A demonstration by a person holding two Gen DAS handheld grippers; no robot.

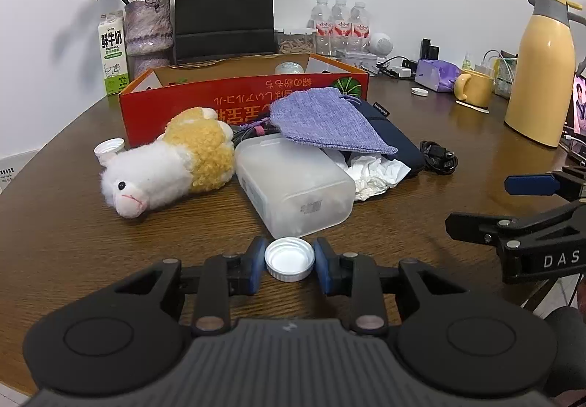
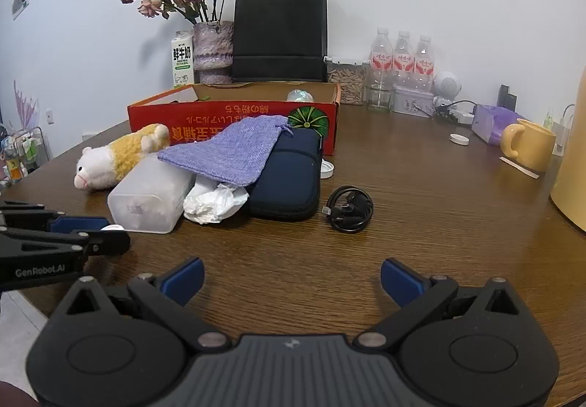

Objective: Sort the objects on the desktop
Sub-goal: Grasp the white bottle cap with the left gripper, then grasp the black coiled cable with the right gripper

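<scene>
My left gripper (image 1: pixel 289 267) is shut on a white bottle cap (image 1: pixel 289 263), low over the wooden table (image 1: pixel 73 224), just in front of a frosted plastic box (image 1: pixel 293 187). Behind lie a plush sheep (image 1: pixel 164 165), a purple cloth pouch (image 1: pixel 329 121), a navy case (image 2: pixel 289 176), crumpled tissue (image 2: pixel 216 203) and a black cable (image 2: pixel 349 209). An open red cardboard box (image 1: pixel 241 103) stands behind them. My right gripper (image 2: pixel 293 278) is open and empty above bare table, right of the left gripper (image 2: pixel 62 242).
A second white cap (image 1: pixel 109 147) lies left of the sheep, another (image 2: pixel 326 169) beside the navy case. At the back stand a vase (image 1: pixel 148 29), milk carton (image 1: pixel 112 53), black bag (image 1: pixel 224 7) and water bottles (image 1: pixel 340 26). A yellow mug (image 2: pixel 529 145) and yellow jug (image 1: pixel 542 70) stand right.
</scene>
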